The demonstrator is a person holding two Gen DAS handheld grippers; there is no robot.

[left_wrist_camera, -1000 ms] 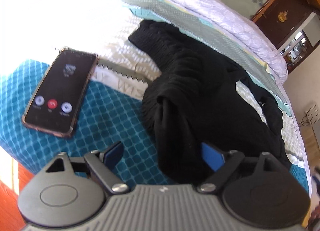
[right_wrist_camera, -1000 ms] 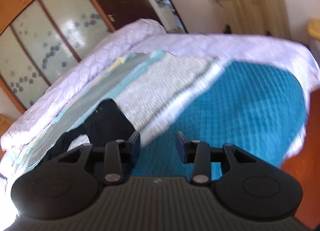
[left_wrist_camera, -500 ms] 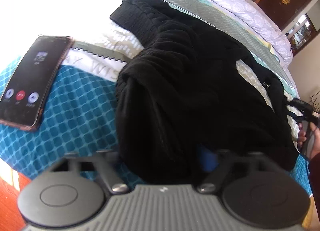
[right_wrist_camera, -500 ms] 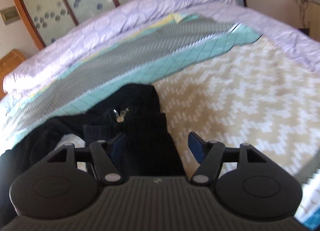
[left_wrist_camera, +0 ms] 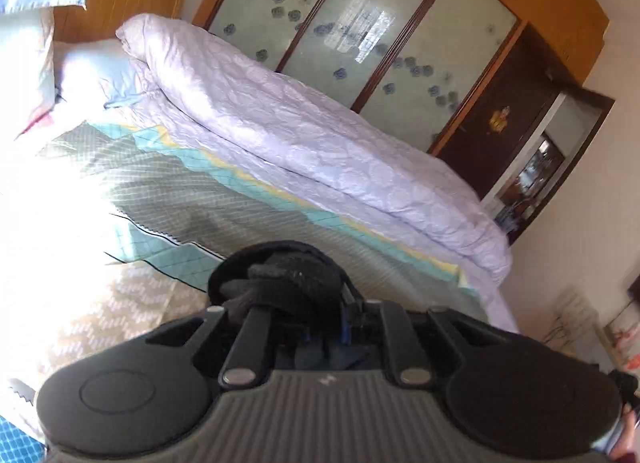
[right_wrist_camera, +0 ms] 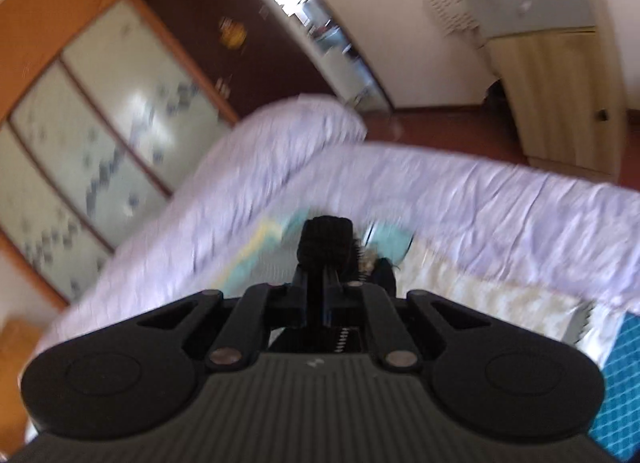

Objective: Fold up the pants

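Both the left gripper (left_wrist_camera: 316, 327) and right gripper (right_wrist_camera: 320, 303), open moments ago, are now clamping the black pants (left_wrist_camera: 288, 279), lifting them at lower centre for straightening.

One pants (left_wrist_camera: 280, 279), two grippers (both clamped).

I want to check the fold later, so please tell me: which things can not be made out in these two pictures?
- Most of the black pants: left wrist view, hidden below the left gripper; only the clamped bunch shows.
- Pants hanging length: right wrist view, hidden behind the right gripper.
- Small pale detail beside the cloth: right wrist view, motion blur.
- Wardrobe doors pattern: right wrist view, blurred.
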